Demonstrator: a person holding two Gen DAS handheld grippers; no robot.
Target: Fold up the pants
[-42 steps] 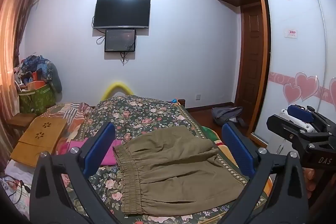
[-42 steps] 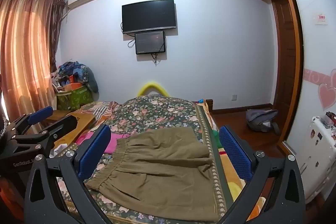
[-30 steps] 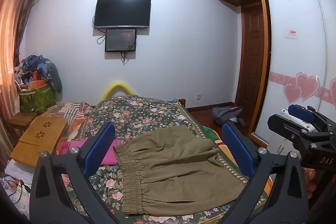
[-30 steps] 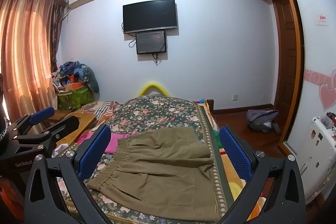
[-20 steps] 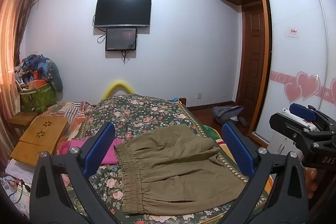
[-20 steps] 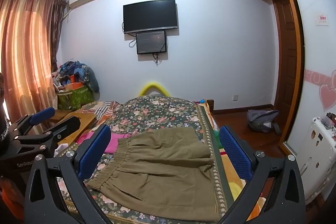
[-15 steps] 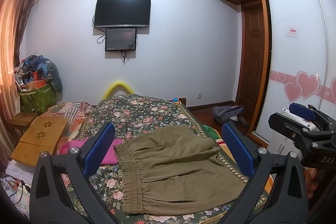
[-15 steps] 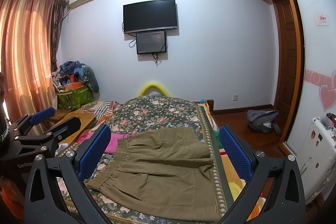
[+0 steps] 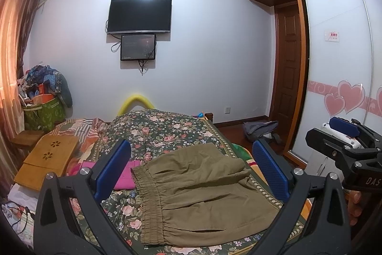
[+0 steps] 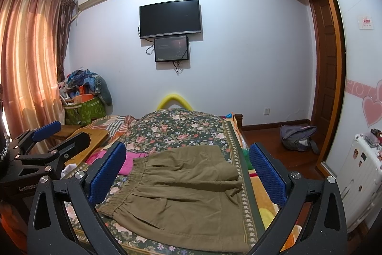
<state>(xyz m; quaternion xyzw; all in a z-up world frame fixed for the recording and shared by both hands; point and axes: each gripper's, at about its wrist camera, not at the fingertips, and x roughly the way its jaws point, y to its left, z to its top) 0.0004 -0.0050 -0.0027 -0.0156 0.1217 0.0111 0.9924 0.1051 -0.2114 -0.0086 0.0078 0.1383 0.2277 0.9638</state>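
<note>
Pants of olive-green cloth with a gathered elastic waistband (image 9: 198,192) lie flat on the bed with the dark floral cover (image 9: 164,128), already doubled over, waistband toward the left and the folded legs toward the right edge. My left tool (image 9: 191,171) and right tool (image 10: 188,171) both hover above them, released, blue pads wide apart and touching nothing. To fold well, I judge I should come down on two corners of one short edge, pinch both layers together, then carry them across evenly so the creases stay smooth.
</note>
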